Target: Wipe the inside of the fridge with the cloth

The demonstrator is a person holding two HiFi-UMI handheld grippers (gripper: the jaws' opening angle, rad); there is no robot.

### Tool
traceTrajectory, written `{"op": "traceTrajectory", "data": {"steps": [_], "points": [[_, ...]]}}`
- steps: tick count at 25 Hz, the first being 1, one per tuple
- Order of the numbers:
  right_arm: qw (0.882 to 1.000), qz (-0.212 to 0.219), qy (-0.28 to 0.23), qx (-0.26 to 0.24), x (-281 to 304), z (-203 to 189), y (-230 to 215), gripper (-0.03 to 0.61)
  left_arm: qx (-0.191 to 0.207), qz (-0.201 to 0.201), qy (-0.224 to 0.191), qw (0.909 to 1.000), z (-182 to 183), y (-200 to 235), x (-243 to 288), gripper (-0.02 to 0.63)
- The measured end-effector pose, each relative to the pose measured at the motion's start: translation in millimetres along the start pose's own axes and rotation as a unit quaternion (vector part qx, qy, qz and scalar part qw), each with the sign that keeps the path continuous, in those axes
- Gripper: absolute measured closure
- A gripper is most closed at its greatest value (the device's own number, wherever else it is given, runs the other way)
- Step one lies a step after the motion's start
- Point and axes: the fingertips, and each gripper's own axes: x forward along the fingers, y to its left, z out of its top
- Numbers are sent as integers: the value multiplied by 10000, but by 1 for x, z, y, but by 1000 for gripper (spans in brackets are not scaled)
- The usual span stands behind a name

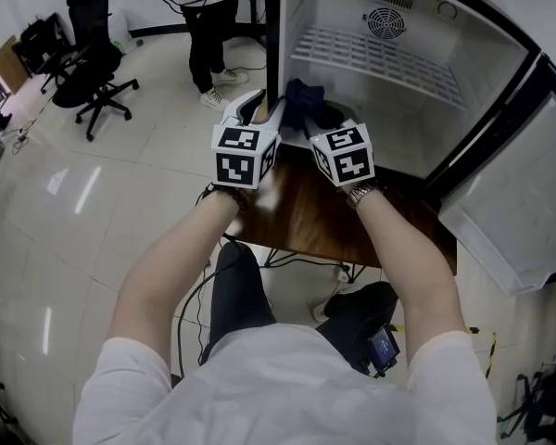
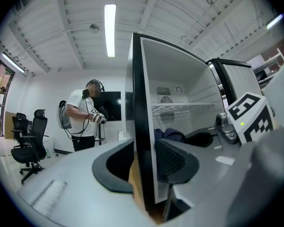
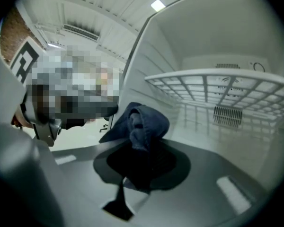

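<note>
The dark blue cloth (image 3: 144,122) is bunched in your right gripper (image 3: 142,161), whose jaws are closed narrowly on its lower folds while the rest mounds above the pads. In the head view the cloth (image 1: 301,95) sits at the front left corner of the fridge (image 1: 426,26) opening, just over the front edge of the fridge floor and below the white wire shelf (image 1: 380,58). I cannot tell whether it touches the floor. Your right gripper (image 1: 320,119) points into the cabinet towards the back wall, where a round fan vent (image 1: 386,23) shows above the shelf. Just beside it, your left gripper (image 1: 258,109) is at the fridge's left wall. In the left gripper view its jaws (image 2: 144,162) stand partly apart, one on each side of the black front edge of that side wall (image 2: 142,103). The inner pad lies close against the wall and a gap shows on the outer side. The fridge stands on a wooden table (image 1: 315,221), and its door (image 1: 524,202) hangs open at the right. Beyond the table's left edge there are black office chairs (image 1: 93,77) on the tiled floor, and another person (image 2: 83,115) stands well apart.
</note>
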Motion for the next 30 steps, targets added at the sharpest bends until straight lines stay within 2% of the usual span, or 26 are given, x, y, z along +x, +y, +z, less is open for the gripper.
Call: {"op": "traceTrajectory", "data": {"steps": [10,30], "points": [[10000,25,27,2,29,3,4,502,-54,-77,5,10000,-2,0,5,476],[9979,-594,216,172,74,3,-42,503,-186,-162,-47,9997,-1,1,4,476]]}}
